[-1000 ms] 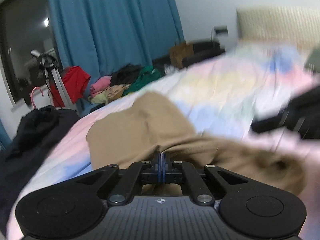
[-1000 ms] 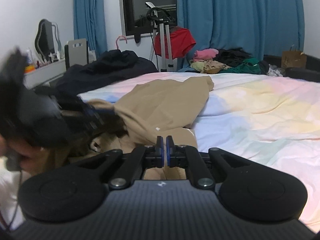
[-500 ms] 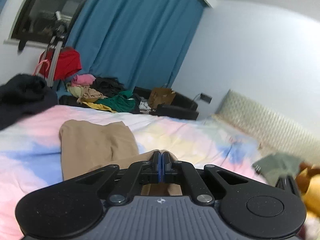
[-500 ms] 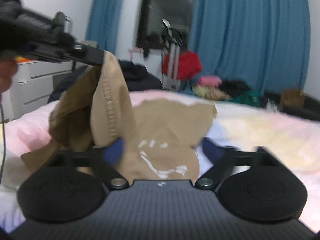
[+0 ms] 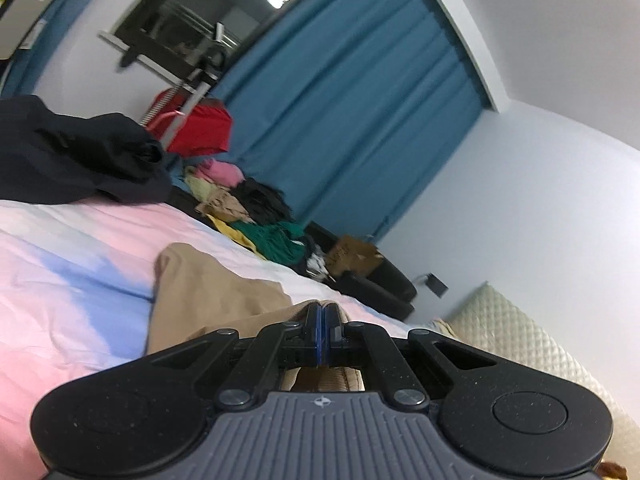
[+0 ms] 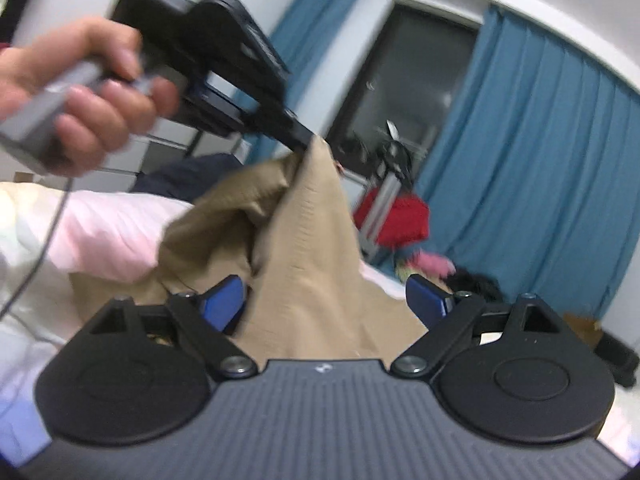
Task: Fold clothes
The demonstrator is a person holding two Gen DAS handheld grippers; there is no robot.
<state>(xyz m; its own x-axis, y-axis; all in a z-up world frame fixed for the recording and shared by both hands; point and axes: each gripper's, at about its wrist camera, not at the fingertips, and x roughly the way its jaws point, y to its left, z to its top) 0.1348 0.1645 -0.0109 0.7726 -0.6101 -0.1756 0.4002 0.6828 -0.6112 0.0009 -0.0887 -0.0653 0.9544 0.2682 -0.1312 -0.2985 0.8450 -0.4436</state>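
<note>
Two grippers, one tan garment (image 6: 312, 264) lifted off the bed (image 5: 68, 280).

We see the left gripper (image 5: 322, 334) pinched shut on a corner of the cloth, holding it up; the left hand (image 6: 80, 96) grips its handle. Fabric hangs from that pinch down between the spread blue pads (image 6: 222, 304) of the right gripper (image 6: 324, 302), jaws wide, nothing pressed. We judge the long axis runs from the raised corner down and away along the bed; the right gripper sits nearest the free hanging edge.
</note>
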